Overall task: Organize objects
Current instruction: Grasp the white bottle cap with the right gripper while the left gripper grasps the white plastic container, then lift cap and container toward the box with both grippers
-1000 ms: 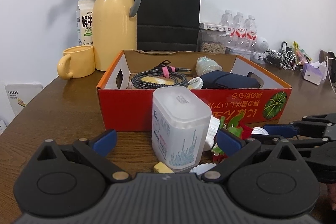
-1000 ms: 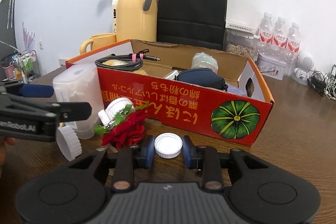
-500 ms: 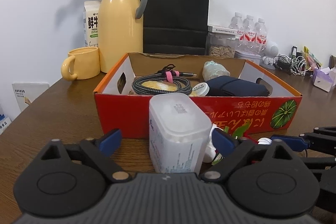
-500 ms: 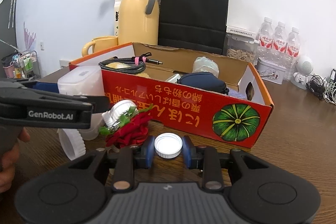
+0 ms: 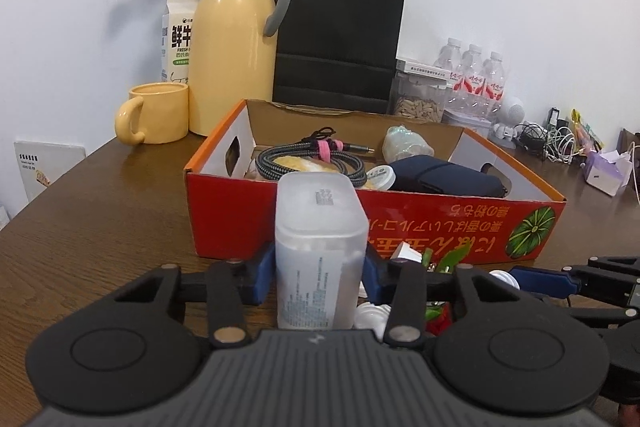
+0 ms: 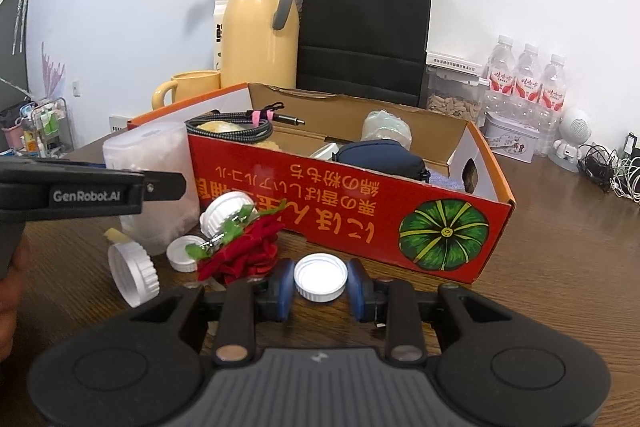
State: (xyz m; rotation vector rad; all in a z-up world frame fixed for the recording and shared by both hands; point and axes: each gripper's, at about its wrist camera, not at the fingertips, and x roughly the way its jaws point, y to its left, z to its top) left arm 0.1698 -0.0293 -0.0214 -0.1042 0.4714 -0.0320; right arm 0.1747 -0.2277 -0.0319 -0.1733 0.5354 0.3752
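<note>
- My left gripper (image 5: 320,277) has just closed, clamping the frosted container (image 5: 320,251).
- My right gripper (image 6: 320,283) grips a white cap (image 6: 320,277).
- Next: lift both into the red box (image 5: 400,227) ahead.

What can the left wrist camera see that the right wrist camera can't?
Only the left wrist view shows the purple tissue pack and the left gripper, its jaws having just been closing, now against the frosted container. Only the right wrist view shows the red flower whole and the right gripper clamping a white cap. Both show the red box.
</note>
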